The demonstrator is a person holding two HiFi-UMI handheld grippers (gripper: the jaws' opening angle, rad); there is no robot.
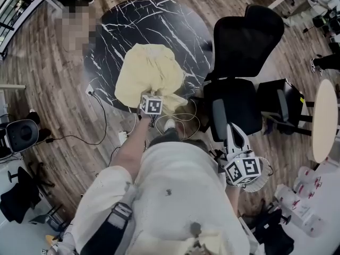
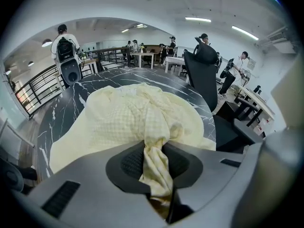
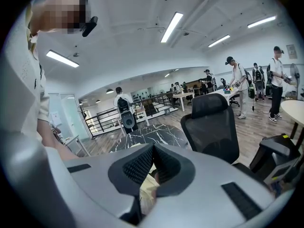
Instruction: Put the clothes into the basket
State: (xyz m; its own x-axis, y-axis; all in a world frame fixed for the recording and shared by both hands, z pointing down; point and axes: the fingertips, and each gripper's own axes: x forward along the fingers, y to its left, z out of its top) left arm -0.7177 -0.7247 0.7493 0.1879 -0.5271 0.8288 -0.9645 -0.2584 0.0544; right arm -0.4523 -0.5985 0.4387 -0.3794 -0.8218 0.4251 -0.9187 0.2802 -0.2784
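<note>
A pale yellow checked garment (image 1: 149, 70) lies heaped on the near side of a round black marble table (image 1: 159, 20). My left gripper (image 1: 155, 95) is at the heap's near edge and is shut on a bunched fold of it. In the left gripper view the garment (image 2: 137, 118) runs down between the dark pads of the left gripper (image 2: 153, 148). My right gripper (image 1: 232, 127) is held low at the right, over the seat of a black office chair (image 1: 244, 41), with its jaws closed together and nothing in them. It points past the chair (image 3: 213, 127) in the right gripper (image 3: 153, 151) view. A white meshed round thing (image 1: 256, 184) shows just under it.
The office chair stands against the table's right side. Further right are a black stool (image 1: 281, 102) and a round white table (image 1: 325, 121). Cables (image 1: 106, 126) trail over the wooden floor near my feet. A fan-like device (image 1: 21, 134) sits at the left. Several people stand far back.
</note>
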